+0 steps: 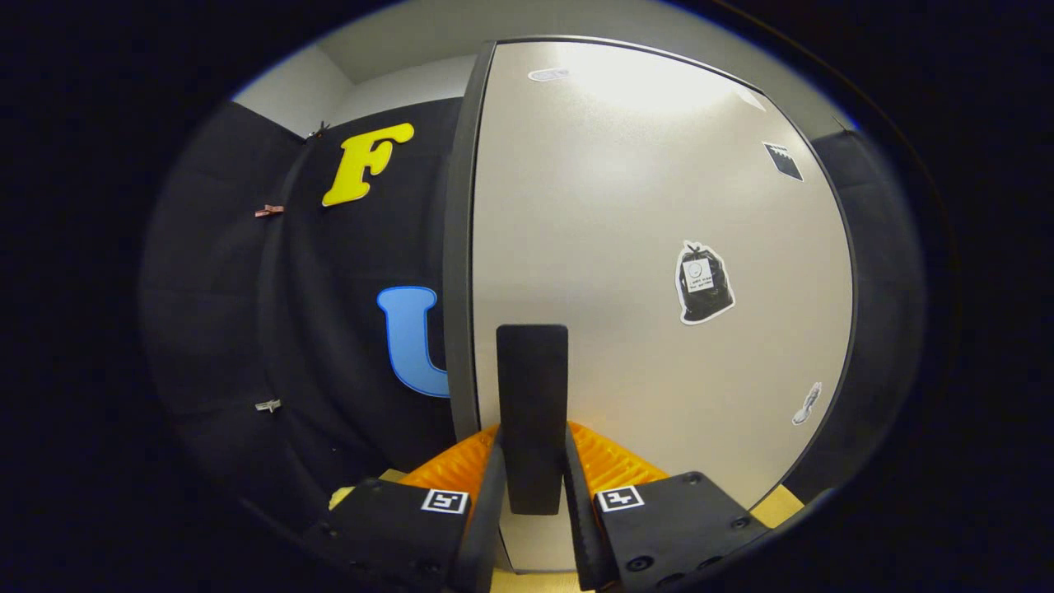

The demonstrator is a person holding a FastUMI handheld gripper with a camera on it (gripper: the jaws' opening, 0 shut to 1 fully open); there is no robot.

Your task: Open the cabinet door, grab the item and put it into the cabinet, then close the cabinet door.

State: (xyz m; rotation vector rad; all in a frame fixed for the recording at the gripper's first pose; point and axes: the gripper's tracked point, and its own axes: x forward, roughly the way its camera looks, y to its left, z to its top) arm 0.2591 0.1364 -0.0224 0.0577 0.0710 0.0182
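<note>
A pale cabinet door (642,206) with a dark frame stands upright right in front of me. A flat black vertical handle (532,371) sticks out from the door near its left edge. My gripper (532,435) is shut on this handle, one finger pressing each side of its lower half. The handle's top rises above the fingertips (492,445). The item and the cabinet's inside are hidden behind the door.
The door's dark left edge (457,247) runs top to bottom, with the black cloth wall (329,329) beyond it. A few stickers (704,282) are on the door face. A light wooden surface (782,506) lies below the door's right corner.
</note>
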